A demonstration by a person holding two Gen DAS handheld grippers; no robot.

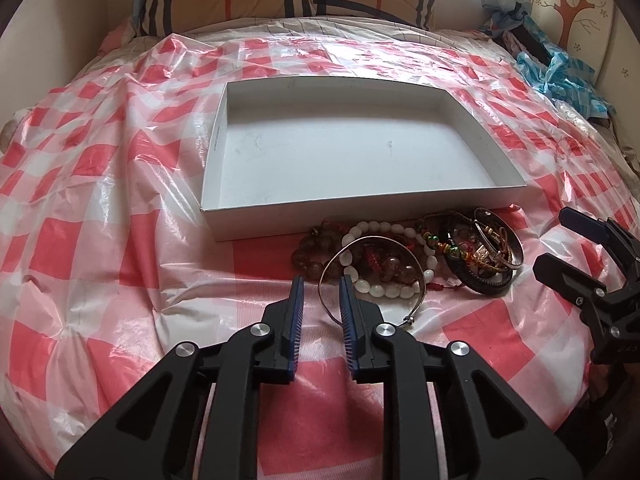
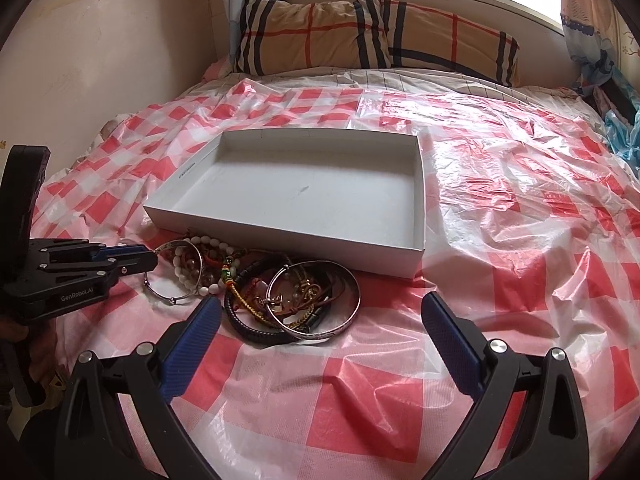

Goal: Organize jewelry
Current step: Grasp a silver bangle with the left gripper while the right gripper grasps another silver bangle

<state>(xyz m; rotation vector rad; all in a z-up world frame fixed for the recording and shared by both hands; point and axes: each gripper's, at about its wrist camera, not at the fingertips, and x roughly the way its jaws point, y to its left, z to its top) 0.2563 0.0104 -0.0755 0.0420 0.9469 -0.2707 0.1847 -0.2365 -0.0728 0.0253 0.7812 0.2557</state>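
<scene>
- Left claw: jaws stand narrowly apart, pinching nothing. The near arc of the thin silver bangle passes at the inner face of one blue pad; whether it touches cannot be told. No grip is made.
- Right claw: jaws spread wide, empty, hovering just short of the jewelry pile on the bed.
- Thin silver bangle: a stiff open wire hoop with a small clasp end, lying flat on top of the beaded pieces. Judged light, smooth and slippery. Recommended hold: across the wire at the near arc, pads square to it. A skewed pinch is likely to make it pop out or pivot.
- White bead bracelet and brown bead bracelet: strung beads, judged limp and somewhat heavier. They sag when lifted. Take hold across one bead or the string between beads. They lie under the bangle, so expect drag.
- Black braided cord bracelet: soft and grippy, the easiest hold. Pinch anywhere on the braid.
- Wide metal bangle: rigid, smooth band, resting on the cords and chains. Grip across the band wall.
- Tangle risk: the small chains and coloured cords interlock, so lifting one piece may drag its neighbours.
- White box: shallow, open, nothing inside, lying just beyond the pile. Judged light cardboard that shifts if bumped.
- Plastic checked sheet: crinkled and slick over a soft bed. Pressing down yields, so approach each piece from above without pushing into the surface.
</scene>
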